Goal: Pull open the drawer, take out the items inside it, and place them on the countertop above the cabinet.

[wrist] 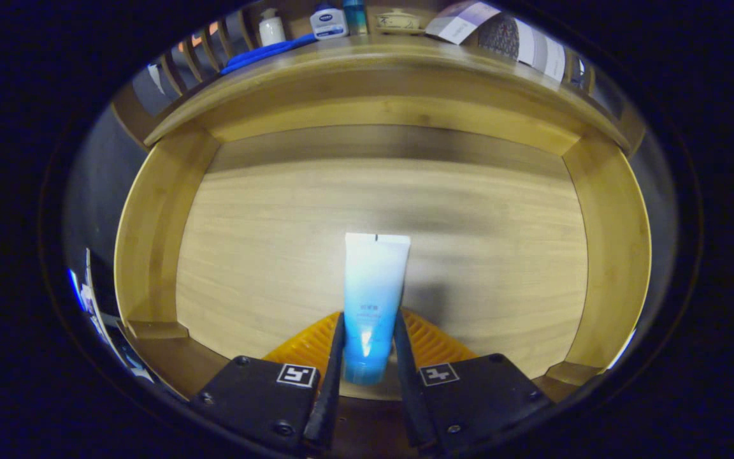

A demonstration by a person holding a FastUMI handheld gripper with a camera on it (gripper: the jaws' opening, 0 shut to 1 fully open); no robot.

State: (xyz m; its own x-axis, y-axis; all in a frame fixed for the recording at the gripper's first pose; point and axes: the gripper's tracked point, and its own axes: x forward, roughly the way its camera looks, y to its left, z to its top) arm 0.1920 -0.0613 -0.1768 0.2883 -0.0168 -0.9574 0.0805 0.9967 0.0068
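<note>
1. One blue-and-white tube [372, 299] is clamped between both fingers of the gripper [369, 347], jaws squeezed tight on its lower half.
2. It's held over the open wooden drawer [150, 223].
3. Bottles [329, 22] are spotted on the countertop [367, 54] beyond.

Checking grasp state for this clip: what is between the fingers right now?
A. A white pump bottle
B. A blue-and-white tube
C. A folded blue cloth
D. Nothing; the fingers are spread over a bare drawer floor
B: the blue-and-white tube sits between the two fingers of the gripper, both pressing its sides, above the open drawer.
</note>
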